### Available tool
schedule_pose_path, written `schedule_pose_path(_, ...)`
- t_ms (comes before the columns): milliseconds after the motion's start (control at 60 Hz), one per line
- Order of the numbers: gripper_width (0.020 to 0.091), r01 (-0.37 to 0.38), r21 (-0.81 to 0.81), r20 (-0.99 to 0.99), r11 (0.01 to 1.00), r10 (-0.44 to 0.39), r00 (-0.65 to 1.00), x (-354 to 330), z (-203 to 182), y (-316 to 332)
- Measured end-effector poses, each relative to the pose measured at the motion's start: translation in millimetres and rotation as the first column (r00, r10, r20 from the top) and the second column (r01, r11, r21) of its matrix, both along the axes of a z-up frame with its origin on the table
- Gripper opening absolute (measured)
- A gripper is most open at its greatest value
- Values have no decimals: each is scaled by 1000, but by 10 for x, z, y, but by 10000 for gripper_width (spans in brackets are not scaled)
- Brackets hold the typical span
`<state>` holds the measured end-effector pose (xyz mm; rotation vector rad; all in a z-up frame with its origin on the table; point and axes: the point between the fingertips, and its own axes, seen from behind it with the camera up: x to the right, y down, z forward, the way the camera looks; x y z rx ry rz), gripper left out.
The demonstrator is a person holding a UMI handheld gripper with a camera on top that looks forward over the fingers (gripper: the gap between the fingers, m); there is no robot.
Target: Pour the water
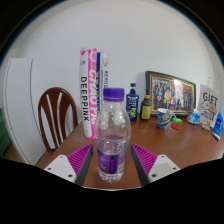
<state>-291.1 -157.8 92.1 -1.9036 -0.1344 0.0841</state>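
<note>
A clear plastic water bottle with a purple cap and a purple label stands upright on the wooden table. It holds water to about its shoulder. My gripper is open, and the bottle stands between the two magenta pads, close to them, with a narrow gap at either side. The bottle's base rests on the table just ahead of the fingertips. A small blue cup sits farther back to the right of the bottle.
Tall pink and white tubes stand behind the bottle. To their right are a dark bottle, a small jar, a framed picture and a gift box. A wooden chair is at the left.
</note>
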Motion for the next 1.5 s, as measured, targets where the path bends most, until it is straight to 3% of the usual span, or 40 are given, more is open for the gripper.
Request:
schedule_pose_path(67,672,17,7,-3,1000,-17,1000,-20,-67,98)
schedule_pose_path(133,506,30,17,-2,999,-30,1000,-11,-93,140)
schedule_pose_path(217,482,31,38,-15,999,-31,999,-17,-72,140)
schedule_pose_path(367,357,16,45,-37,999,-14,999,-24,-44,148)
schedule_pose_path(450,357,13,60,-42,998,-10,999,5,119,204)
schedule_pose_path(467,311,10,66,-44,998,-7,999,11,156,217)
schedule_pose_path(767,309,44,179,-230,983,-1,973,326,1221,1029)
schedule_pose_path(1000,307,94,132,-563,987,-4,827,689,1721,1938)
schedule_pose_path(1117,308,102,62,-763,993,-18,646,832,1795,2325)
schedule_pose_path(1250,307,84,-42,-942,996,-67,328,1006,1739,2662)
schedule_pose_path(1500,308,-28,-151,-973,988,-153,-174,1093,1476,2924)
